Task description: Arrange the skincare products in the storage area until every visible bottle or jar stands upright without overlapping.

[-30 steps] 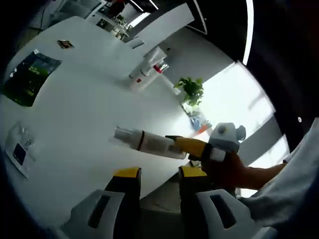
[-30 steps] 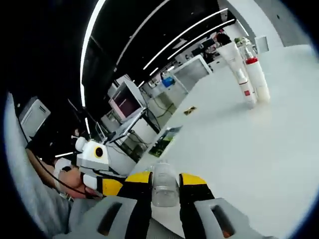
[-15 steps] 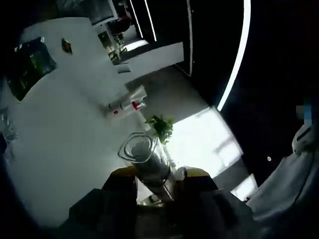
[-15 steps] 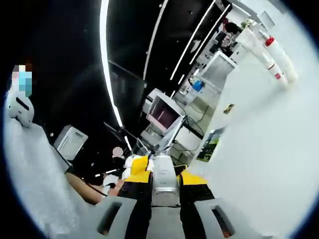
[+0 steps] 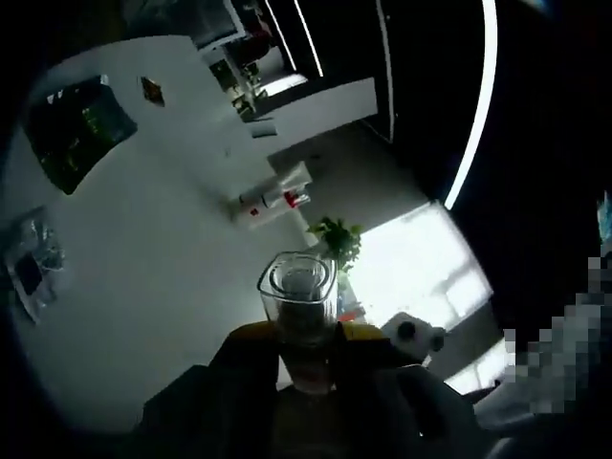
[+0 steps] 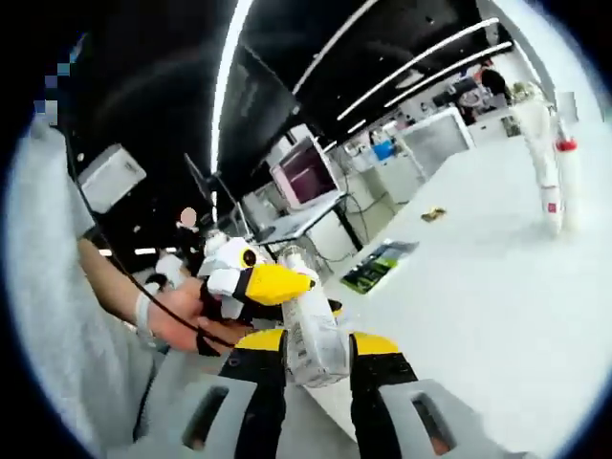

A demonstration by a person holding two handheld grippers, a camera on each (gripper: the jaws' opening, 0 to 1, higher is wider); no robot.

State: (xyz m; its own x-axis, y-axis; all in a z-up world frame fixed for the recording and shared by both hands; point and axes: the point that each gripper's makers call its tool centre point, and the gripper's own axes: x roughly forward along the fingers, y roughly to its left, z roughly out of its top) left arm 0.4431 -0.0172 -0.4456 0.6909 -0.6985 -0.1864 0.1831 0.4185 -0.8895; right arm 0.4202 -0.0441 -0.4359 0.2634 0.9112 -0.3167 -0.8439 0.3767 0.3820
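Above the white table (image 6: pixel 497 287), I hold one clear spray bottle (image 6: pixel 311 330) from both ends at once. My right gripper (image 6: pixel 316 359) has its yellow-tipped jaws closed on the bottle's body, and my left gripper (image 6: pixel 273 284), seen coming in from the left, pinches the neck end. In the left gripper view the same bottle (image 5: pixel 301 316) points straight out from between those jaws, its clear square cap (image 5: pixel 297 280) toward the table. Three standing tubes and bottles (image 5: pixel 273 196) wait well apart at the far side, near a potted plant (image 5: pixel 335 239). The risk, as I judge it, is the handover: if one grip lets go before the other is firm, the smooth bottle could twist or fall. Set down tilted, it may topple, or knock its standing neighbours if placed too near.
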